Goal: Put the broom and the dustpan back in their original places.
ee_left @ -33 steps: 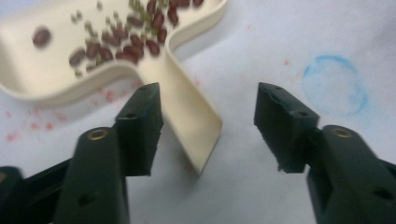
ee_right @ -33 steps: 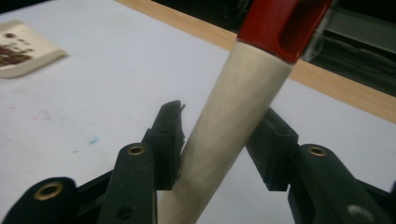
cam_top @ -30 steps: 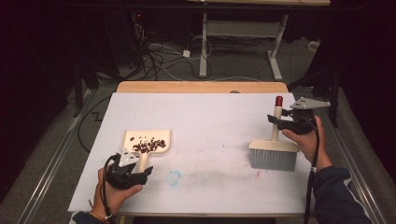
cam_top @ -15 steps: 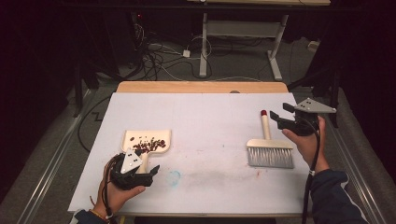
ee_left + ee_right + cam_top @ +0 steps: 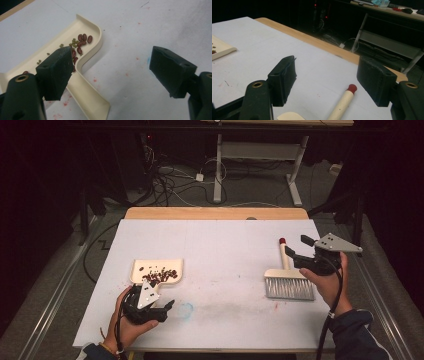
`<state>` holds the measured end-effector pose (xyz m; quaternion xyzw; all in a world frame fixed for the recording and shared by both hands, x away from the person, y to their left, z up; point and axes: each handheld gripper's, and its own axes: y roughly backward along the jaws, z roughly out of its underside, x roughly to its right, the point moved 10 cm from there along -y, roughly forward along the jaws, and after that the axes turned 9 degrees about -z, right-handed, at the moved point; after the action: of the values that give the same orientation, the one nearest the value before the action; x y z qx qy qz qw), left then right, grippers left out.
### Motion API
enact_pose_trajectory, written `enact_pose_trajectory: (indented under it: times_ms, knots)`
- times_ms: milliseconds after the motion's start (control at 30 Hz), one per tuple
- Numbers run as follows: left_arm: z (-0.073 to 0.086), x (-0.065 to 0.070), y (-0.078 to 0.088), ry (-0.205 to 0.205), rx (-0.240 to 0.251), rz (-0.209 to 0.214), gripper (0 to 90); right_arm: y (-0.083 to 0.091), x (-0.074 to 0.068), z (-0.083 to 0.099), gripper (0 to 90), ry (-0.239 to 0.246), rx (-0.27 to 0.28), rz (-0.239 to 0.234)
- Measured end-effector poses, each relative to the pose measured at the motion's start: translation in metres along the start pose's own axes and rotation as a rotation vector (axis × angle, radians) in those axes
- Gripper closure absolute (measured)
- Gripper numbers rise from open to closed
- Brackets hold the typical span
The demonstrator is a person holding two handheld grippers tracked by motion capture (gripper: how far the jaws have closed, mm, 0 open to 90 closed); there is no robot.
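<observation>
Both my grippers' fingers gape wide, holding nothing. At lower left my left gripper [image 5: 167, 306] sits near the dustpan [image 5: 157, 270]; a nudge could spill its beans [image 5: 81, 43].

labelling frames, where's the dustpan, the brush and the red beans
dustpan [image 5: 138, 266]: high view, bare left floor.
brush [image 5: 289, 288]: high view, grey bristles.
red beans [image 5: 84, 37]: left gripper view, bean cluster in the pan's corner.

One dustpan [image 5: 156, 270], one brush [image 5: 288, 281], two tools, and a scatter of beans [image 5: 80, 45] too many to count.
</observation>
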<state>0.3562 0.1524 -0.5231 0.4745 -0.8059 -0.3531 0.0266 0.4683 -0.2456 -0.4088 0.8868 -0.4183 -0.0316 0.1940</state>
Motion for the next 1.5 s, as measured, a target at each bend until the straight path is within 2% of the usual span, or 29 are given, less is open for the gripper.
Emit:
enact_pose_trajectory:
  times_ms: [200,333,400,600,633,700,767,1000,1100,1500]
  knots:
    - [0.001,0.002,-0.001,-0.006,-0.005,0.004,18.6,0.006,-0.004,-0.003,31.0,0.017,0.008,0.004]
    - [0.003,0.004,0.000,-0.002,-0.014,0.013,18.6,0.011,-0.010,-0.006,30.3,0.027,0.025,-0.003]
    - [0.001,0.003,0.000,-0.016,-0.003,0.006,18.6,0.012,-0.014,-0.007,28.5,0.033,0.030,-0.010]
    - [0.002,0.005,0.001,-0.018,-0.001,0.012,18.6,0.018,-0.025,-0.006,27.1,0.057,0.031,-0.016]
    - [0.002,0.006,0.002,-0.007,-0.006,0.014,18.6,0.018,-0.026,-0.006,27.1,0.056,0.030,-0.017]
    - [0.001,0.005,0.002,-0.018,0.004,0.010,18.6,0.020,-0.028,-0.005,27.0,0.057,0.028,-0.018]
    - [0.003,0.007,0.002,-0.011,-0.009,0.013,18.6,0.021,-0.031,-0.003,26.5,0.065,0.024,-0.020]
    - [0.003,0.010,0.003,-0.022,-0.010,0.017,18.6,0.024,-0.039,0.001,24.1,0.075,0.035,-0.026]
    - [0.004,0.011,0.003,-0.027,-0.016,0.019,18.6,0.025,-0.040,0.006,23.2,0.082,0.020,-0.003]
    - [0.005,0.013,0.001,-0.036,-0.024,0.025,18.6,0.031,-0.050,0.016,21.5,0.096,0.032,-0.026]
